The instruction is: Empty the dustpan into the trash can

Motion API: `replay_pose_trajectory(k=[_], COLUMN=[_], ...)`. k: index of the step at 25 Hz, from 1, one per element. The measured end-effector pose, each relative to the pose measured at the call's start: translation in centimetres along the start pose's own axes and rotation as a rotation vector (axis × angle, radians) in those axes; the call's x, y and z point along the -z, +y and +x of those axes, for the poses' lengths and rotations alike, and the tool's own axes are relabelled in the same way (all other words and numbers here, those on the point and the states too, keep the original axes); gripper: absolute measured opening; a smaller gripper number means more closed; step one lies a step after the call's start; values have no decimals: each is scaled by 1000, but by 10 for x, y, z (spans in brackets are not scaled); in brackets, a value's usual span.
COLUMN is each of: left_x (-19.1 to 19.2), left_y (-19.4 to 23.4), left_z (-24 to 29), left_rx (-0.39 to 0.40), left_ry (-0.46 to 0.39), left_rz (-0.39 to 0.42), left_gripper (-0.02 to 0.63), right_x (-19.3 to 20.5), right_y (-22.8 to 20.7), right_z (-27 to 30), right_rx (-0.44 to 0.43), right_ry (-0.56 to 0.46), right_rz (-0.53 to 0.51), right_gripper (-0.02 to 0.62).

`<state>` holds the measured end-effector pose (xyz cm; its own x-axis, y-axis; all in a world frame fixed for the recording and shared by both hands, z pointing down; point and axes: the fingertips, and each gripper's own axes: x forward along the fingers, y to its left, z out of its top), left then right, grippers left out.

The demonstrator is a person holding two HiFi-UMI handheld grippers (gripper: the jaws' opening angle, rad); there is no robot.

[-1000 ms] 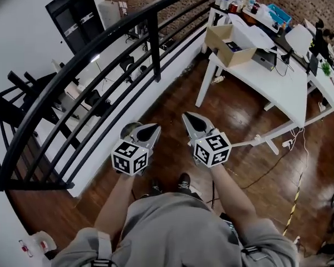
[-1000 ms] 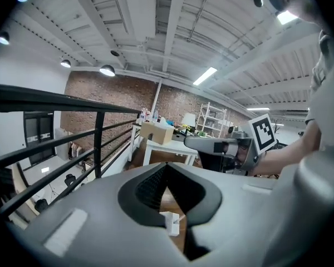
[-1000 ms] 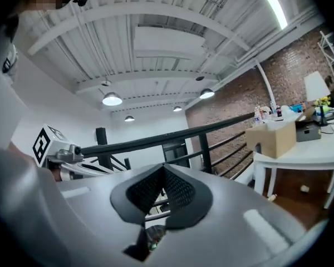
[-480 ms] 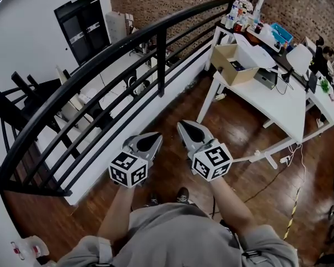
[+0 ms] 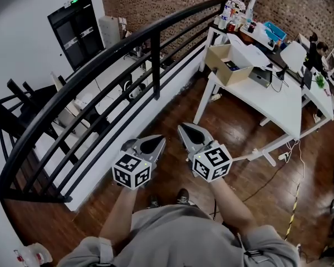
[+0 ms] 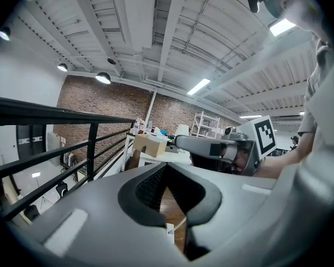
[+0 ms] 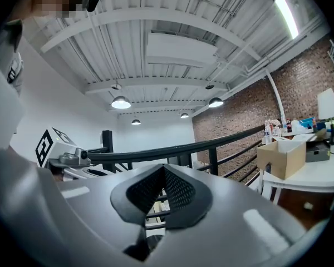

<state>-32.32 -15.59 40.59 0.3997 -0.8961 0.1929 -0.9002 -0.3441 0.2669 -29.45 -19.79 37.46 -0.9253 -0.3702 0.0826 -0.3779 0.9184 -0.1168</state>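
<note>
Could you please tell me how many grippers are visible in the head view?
2. The left gripper is by the railing; the right gripper is beside it, toward the table. Both show fully.

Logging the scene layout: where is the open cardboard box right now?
In the head view the cardboard box sits upper right, on the end of the white table nearest the black railing.

grippers (image 5: pixel 156 142): 2 | cardboard box (image 5: pixel 227 63): 1 | railing (image 5: pixel 155 54): 1 | shoes (image 5: pixel 182 196): 2
</note>
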Motion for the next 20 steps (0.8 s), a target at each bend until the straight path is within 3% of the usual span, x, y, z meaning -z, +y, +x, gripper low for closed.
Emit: replay_pose_trajectory(k=[20], left_x=[2], left_y=[-2], left_z=[14], left_rx=[25], left_ry=[12], left_rz=[-2], left_gripper=[-26], right_x=[-4], right_y=[-15], right_z=[-5], right_rx=[30], right_ry=[-7], right_rz=[4], right_gripper=[-2])
